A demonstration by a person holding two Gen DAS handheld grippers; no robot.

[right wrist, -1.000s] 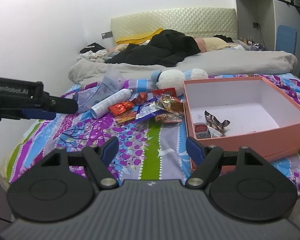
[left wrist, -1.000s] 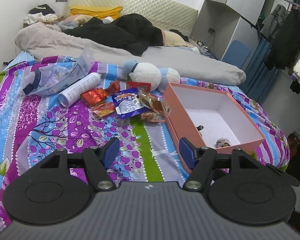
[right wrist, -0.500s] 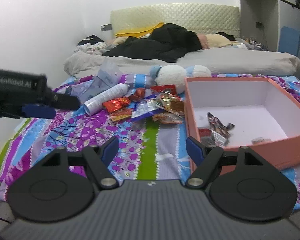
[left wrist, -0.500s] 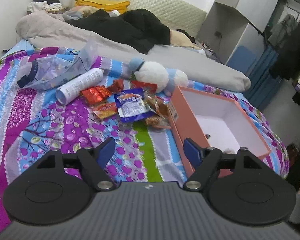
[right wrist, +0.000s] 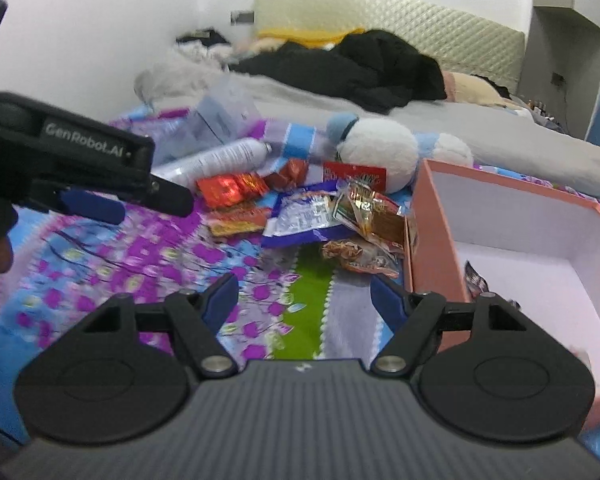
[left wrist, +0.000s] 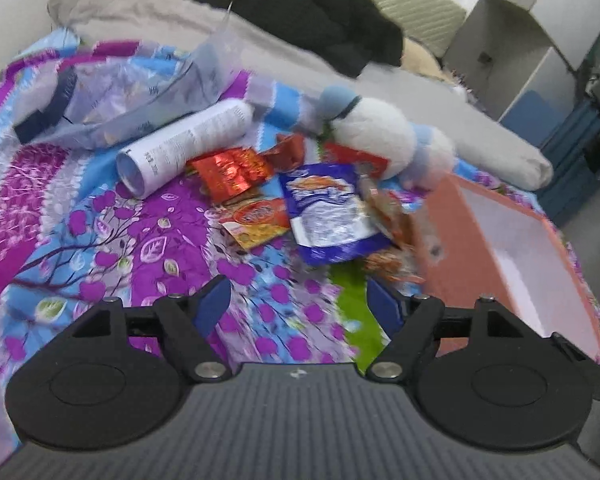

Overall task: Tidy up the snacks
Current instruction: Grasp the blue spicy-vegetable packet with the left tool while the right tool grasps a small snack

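Left wrist view: bed with floral sheet [left wrist: 100, 248] fills the frame, blurred; grey duvet [left wrist: 148, 12] and black clothes [left wrist: 324, 12] along the top; white shelving [left wrist: 540, 12] upper right. Snack pile mid-frame: blue packet [left wrist: 328, 212], red foil packet [left wrist: 230, 172], orange packet [left wrist: 256, 224]; white can [left wrist: 188, 144] lying left of them, plush toy [left wrist: 372, 132] behind them; pink box [left wrist: 512, 248] at right, just beside the pile. Left gripper [left wrist: 298, 306] low centre; jaws have just been opening, now wide apart, nothing between them, touching nothing.

Right wrist view: same bed; white wall [right wrist: 100, 20] upper left, padded headboard [right wrist: 420, 36] top centre. Packets [right wrist: 312, 212] mid-frame, box [right wrist: 540, 240] at right with a dark wrapper [right wrist: 475, 282] lying inside. Left gripper [right wrist: 112, 200] enters from the left edge above the sheet, short of the pile. Right gripper [right wrist: 304, 298] low centre; jaws spread wide, empty, over bare sheet.
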